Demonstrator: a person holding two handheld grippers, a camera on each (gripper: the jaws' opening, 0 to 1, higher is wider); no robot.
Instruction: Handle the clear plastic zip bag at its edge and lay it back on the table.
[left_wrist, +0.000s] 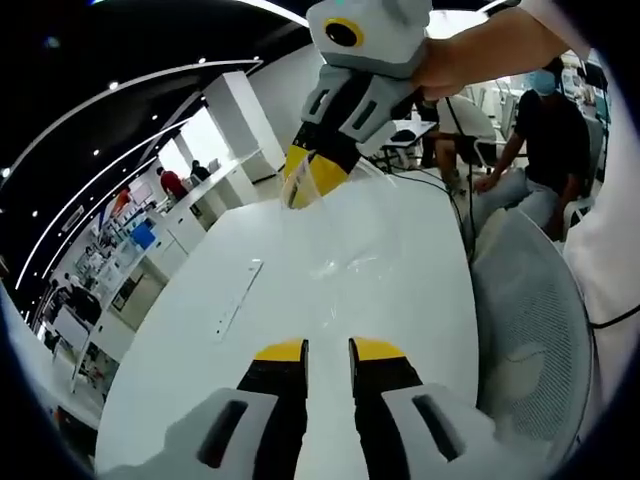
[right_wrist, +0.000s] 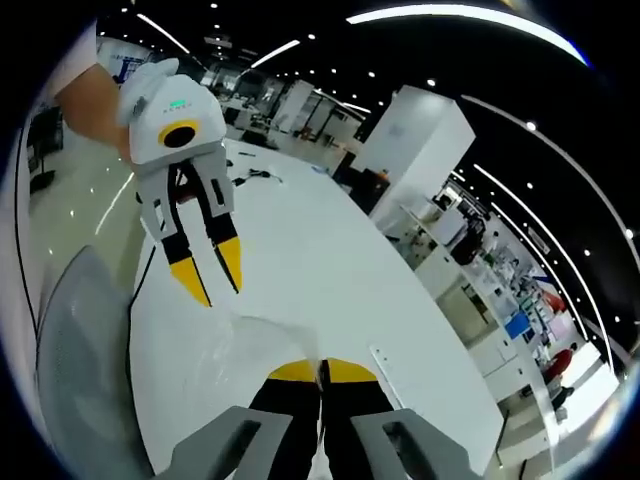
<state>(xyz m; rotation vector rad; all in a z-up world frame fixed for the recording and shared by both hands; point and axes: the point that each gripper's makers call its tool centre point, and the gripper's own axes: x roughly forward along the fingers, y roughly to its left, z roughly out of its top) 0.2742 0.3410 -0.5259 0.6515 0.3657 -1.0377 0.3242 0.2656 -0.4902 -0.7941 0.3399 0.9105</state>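
Observation:
The clear plastic zip bag (left_wrist: 352, 240) hangs over the white table (left_wrist: 200, 340), lifted by one edge. In the left gripper view my right gripper (left_wrist: 304, 180) comes down from the top, shut on that edge. My left gripper (left_wrist: 329, 350) is open just short of the bag's near side, its yellow tips apart and nothing between them. In the right gripper view, my right gripper (right_wrist: 322, 372) has its jaws pressed together on the thin bag (right_wrist: 225, 355). The left gripper (right_wrist: 212, 275) hovers open above the bag, held by a hand.
A grey mesh chair (left_wrist: 530, 330) stands against the table's side, also visible as the chair (right_wrist: 80, 370). A person (left_wrist: 550, 130) sits beyond it. A thin strip (left_wrist: 236, 298) lies on the table, with cables at the far end. Desks and shelves line the room.

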